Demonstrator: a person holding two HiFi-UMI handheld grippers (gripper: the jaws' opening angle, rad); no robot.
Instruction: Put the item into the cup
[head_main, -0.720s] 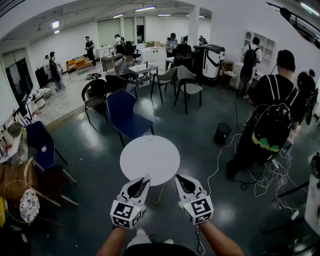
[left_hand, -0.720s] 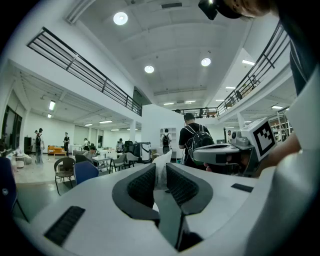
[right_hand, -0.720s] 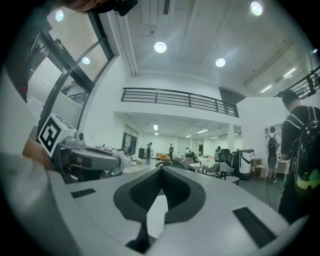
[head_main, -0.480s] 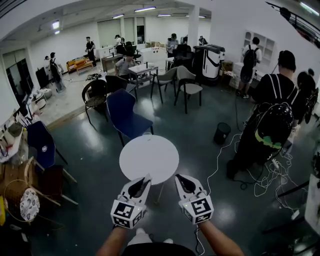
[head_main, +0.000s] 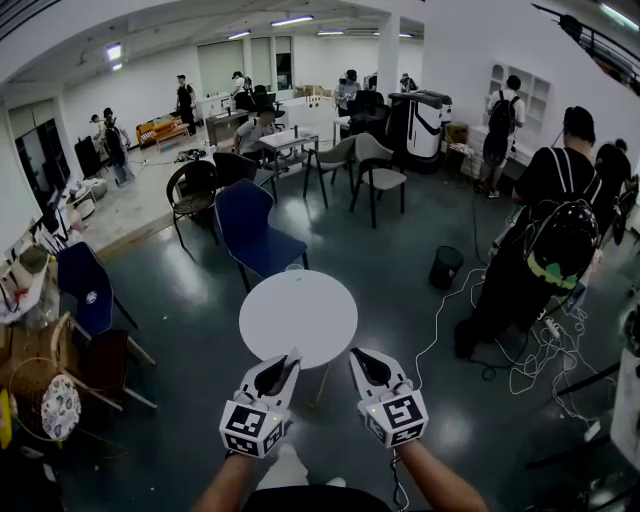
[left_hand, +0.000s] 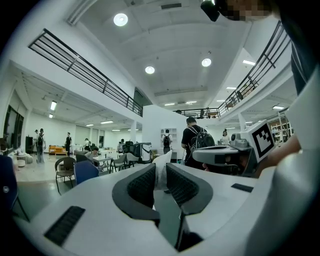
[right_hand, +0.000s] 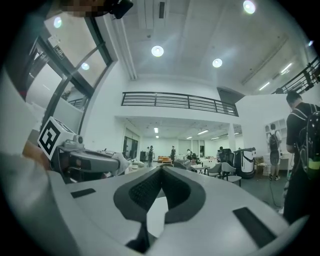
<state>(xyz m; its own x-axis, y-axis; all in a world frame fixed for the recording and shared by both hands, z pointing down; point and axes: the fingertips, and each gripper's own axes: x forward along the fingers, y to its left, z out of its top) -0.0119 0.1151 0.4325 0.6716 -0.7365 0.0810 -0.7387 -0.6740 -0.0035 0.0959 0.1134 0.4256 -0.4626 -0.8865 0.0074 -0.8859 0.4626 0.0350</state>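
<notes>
A round white table (head_main: 298, 318) on a dark polished floor (head_main: 190, 330) served as the landmark. At its near edge, two white hand-held grippers were held level and side by side, pointing over its top. The left gripper (head_main: 292, 356), towards the table's near left, had its ridged black jaws closed on a small white crumpled item (left_hand: 161, 174) that looked like paper or cloth. The item stood upright between the pads and poked out past the tips. The right gripper (head_main: 355, 355), towards the table's near right, had its jaws pressed together at the tips with nothing between them. A small pale object (head_main: 296, 269) sat at the table's far rim, too small to identify. Just beyond that rim stood a blue upholstered chair (head_main: 250, 235). Well to the table's right, a small black bin (head_main: 444, 267) stood on the floor and a person wearing a black backpack (head_main: 548, 245) stood over loose white cables (head_main: 530, 365).
</notes>
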